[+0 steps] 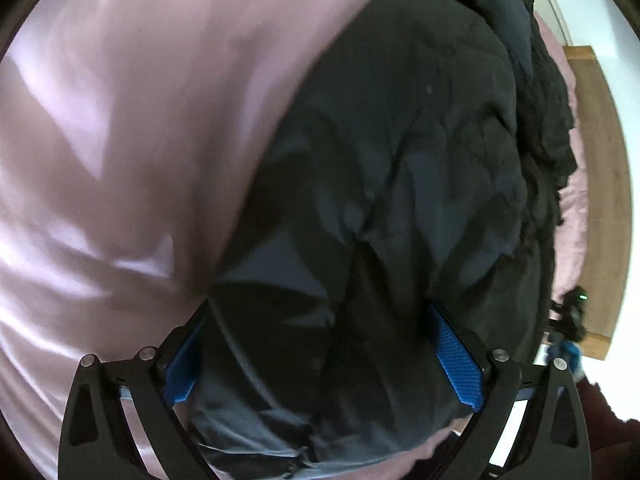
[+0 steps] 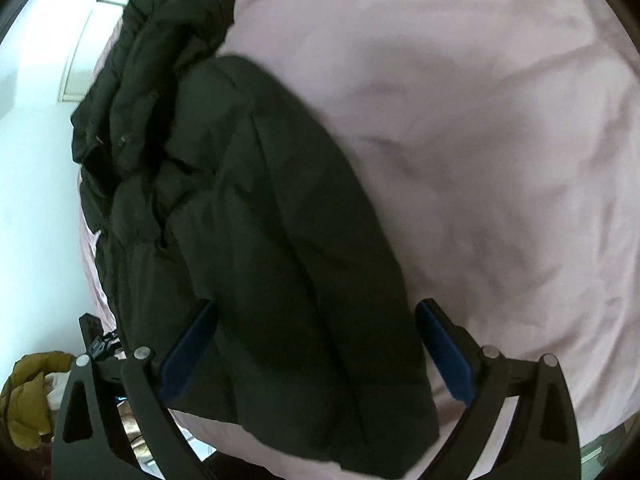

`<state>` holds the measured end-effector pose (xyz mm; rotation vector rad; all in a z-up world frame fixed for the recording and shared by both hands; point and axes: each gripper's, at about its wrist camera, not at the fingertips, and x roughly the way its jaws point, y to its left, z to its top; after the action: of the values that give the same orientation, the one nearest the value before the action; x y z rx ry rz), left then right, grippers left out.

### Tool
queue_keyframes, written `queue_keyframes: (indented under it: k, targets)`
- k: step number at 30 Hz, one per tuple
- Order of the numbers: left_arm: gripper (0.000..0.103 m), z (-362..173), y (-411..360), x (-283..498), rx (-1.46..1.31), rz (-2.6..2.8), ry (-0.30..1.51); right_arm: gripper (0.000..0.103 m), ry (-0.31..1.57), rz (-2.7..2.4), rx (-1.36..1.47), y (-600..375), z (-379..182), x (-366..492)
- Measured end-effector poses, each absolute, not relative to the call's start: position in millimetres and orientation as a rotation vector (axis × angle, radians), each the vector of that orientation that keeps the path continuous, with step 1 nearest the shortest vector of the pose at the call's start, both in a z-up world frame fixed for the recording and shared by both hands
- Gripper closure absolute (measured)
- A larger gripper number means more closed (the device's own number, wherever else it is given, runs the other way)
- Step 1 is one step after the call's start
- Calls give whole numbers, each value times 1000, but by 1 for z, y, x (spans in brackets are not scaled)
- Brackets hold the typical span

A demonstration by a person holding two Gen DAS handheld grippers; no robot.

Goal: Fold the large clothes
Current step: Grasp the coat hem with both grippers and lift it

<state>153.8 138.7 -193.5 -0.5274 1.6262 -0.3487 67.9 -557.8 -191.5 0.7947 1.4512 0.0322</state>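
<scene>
Black padded jacket spread across a pale pink, lightly creased bedsheet, bunched into a darker heap toward the far end. Sheet covering nearly the whole surface in both wrist views, soft folds and shine blurred on the left view.

Left gripper angled down over the jacket's near edge, blue-padded fingers spread wide apart with dark fabric lying between them; contact of pads with cloth impossible to tell. Right gripper likewise tilted down above the jacket's near hem, blue pads wide apart, straddling the fabric, no clear press on it.

Beyond the bed: white wall and a pale panelled door, a strip of brown wooden floor, a mustard-yellow garment heaped low at the bedside.
</scene>
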Motion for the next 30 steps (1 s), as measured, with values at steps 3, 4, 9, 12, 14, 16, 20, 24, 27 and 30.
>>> queue_keyframes:
  k: [3,4,9,12,14,16,20,24,27,30]
  targets:
    - [5,-196,140,146,-566,-363,1632,3,1492,52,803,-550,-205,71]
    - [5,-197,139,144,-572,-364,1632,3,1505,63,812,-546,-209,71]
    - [8,-194,131,135,-586,-388,1629,3,1561,100,806,-534,-219,72]
    - [16,-191,121,137,-586,-389,1617,4,1572,112,777,-528,-217,74]
    - [23,-189,121,139,-595,-388,1611,13,1577,119,763,-525,-215,75]
    - [33,-188,118,140,-591,-389,1612,26,1576,122,758,-522,-214,76]
    - [42,-184,117,139,-586,-398,1617,42,1576,163,751,-518,-209,77]
    - [45,-184,112,139,-583,-390,1621,43,1615,206,730,-508,-213,76]
    - [50,-183,108,138,-582,-388,1621,43,1627,217,734,-507,-215,76]
    - [59,-181,102,136,-578,-396,1622,52,1626,223,726,-505,-213,75]
